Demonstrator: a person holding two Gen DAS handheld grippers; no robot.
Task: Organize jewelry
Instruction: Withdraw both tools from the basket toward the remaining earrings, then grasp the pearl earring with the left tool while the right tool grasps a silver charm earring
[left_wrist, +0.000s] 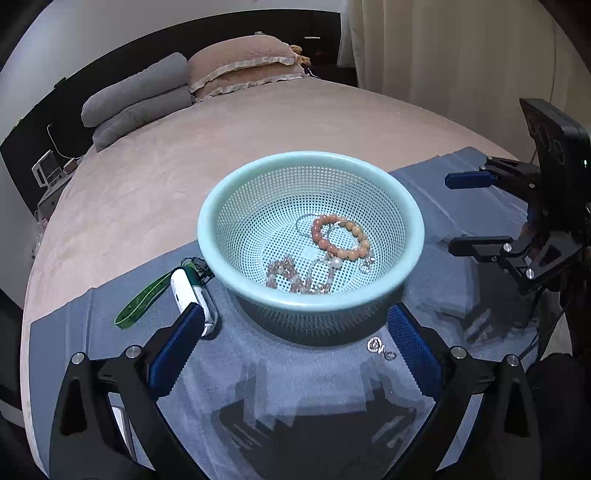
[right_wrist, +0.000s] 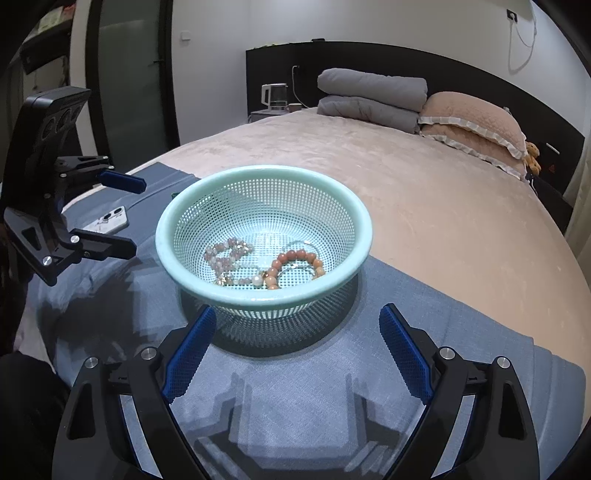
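Mint basket (left_wrist: 413, 243) on blue cloth (left_wrist: 295, 376), holding peach bead bracelet (left_wrist: 340, 236), pale pink beaded strand (left_wrist: 291, 275) and pearl piece (left_wrist: 336, 263); one small silver piece (left_wrist: 380, 347) outstanding on the cloth just beside it; left gripper (left_wrist: 295, 328) and right gripper (right_wrist: 297, 328) both spread, empty.

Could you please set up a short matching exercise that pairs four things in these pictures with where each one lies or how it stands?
Things:
1. orange bead bracelet
2. small silver earring
3. white phone
4. left gripper

Places or states:
A. on the blue cloth, outside the basket, close to its base
B. open, with nothing between its fingers
C. inside the mint green basket
D. flat on the blue cloth, on the side of the basket where the left gripper is

Pairs: 1-C, 2-A, 3-D, 4-B
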